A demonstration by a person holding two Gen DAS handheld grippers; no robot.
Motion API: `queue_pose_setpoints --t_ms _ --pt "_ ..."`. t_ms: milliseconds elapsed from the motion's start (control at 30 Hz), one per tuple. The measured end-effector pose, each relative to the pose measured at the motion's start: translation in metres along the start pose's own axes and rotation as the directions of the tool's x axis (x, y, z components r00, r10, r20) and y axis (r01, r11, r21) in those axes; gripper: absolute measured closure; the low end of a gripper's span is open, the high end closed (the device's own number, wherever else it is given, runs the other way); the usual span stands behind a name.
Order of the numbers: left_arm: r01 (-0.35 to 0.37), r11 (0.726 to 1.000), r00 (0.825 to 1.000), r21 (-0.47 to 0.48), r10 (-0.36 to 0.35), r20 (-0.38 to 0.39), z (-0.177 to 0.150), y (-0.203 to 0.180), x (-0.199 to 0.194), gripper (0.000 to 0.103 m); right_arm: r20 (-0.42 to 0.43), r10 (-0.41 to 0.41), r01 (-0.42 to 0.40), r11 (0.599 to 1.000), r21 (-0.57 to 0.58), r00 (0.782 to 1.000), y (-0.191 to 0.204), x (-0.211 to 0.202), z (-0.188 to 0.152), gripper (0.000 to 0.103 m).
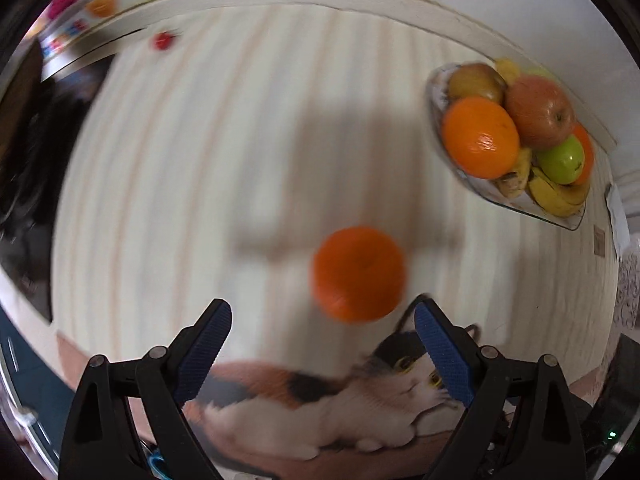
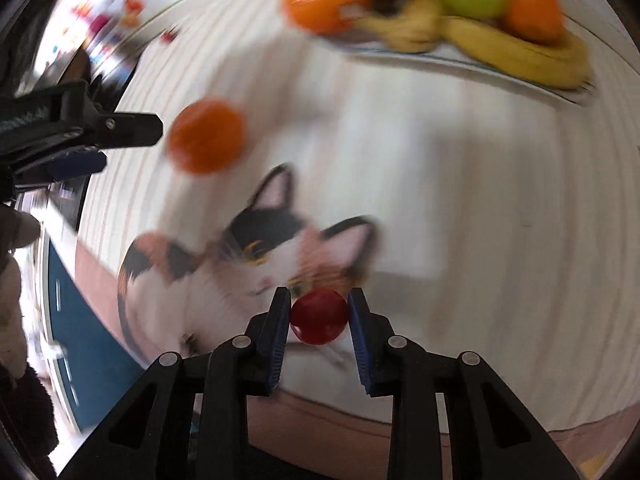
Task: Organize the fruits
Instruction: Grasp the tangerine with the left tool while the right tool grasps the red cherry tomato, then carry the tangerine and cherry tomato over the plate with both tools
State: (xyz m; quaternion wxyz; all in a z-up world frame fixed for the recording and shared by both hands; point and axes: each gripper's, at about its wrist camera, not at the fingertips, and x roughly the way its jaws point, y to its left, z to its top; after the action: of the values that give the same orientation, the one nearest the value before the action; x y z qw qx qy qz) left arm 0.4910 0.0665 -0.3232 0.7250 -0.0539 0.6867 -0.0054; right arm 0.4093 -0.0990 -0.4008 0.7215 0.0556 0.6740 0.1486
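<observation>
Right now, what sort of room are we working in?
Probably a home kitchen or dining corner. A pale wood-grain table holds a plate piled with fruit, a cat-print mat lies on it, and colourful magnets dot what looks like a fridge behind.

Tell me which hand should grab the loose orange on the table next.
Left. Its tool hangs open right by the loose orange, pads wide enough to take it. The right tool is already shut on a small red fruit, and the orange lies well off to its side.

Left tool (image 1: pixel 323 322) agape; right tool (image 2: pixel 319 310) clamped.
</observation>
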Motion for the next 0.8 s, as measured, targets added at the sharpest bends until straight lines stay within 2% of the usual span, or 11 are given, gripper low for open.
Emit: queue_pose_setpoints --t_ms 133,200,267,400,467,600,800 --pt "0.007 0.998 0.999 0.057 -0.005 -0.049 0.015 -0.019 0.026 0.010 0.019 -0.001 0.000 0.998 0.058 1.000 -0.017 -0.003 0.003 0.071" --pt "0.006 0.998 0.999 0.066 -0.003 -0.049 0.021 -0.024 0.034 0.025 0.024 0.003 -0.005 0.997 0.080 1.000 -0.026 -0.005 0.006 0.071" --pt "-0.039 0.996 0.999 0.077 0.041 -0.027 0.023 -0.027 0.035 0.043 0.029 0.011 -0.014 0.995 0.098 1.000 -0.029 -0.006 0.005 0.071" --pt "-0.005 0.998 1.000 0.070 0.006 -0.015 0.016 -0.028 0.034 0.043 0.040 0.019 -0.023 0.993 0.120 0.999 -0.042 -0.011 0.007 0.071" --pt "0.003 0.995 1.000 0.097 -0.002 -0.016 0.007 -0.037 0.032 0.044 0.047 0.021 -0.027 0.991 0.129 0.999 -0.050 -0.018 0.008 0.071" --pt "0.079 0.989 0.995 0.128 -0.071 -0.064 -0.021 -0.059 0.033 0.044 0.050 0.028 -0.035 0.989 0.146 0.998 -0.066 -0.030 0.007 0.071" --pt "0.068 0.986 0.997 0.153 -0.059 -0.059 -0.028 -0.074 0.038 0.043 0.043 0.025 -0.032 0.985 0.171 0.999 -0.081 -0.031 0.004 0.071"
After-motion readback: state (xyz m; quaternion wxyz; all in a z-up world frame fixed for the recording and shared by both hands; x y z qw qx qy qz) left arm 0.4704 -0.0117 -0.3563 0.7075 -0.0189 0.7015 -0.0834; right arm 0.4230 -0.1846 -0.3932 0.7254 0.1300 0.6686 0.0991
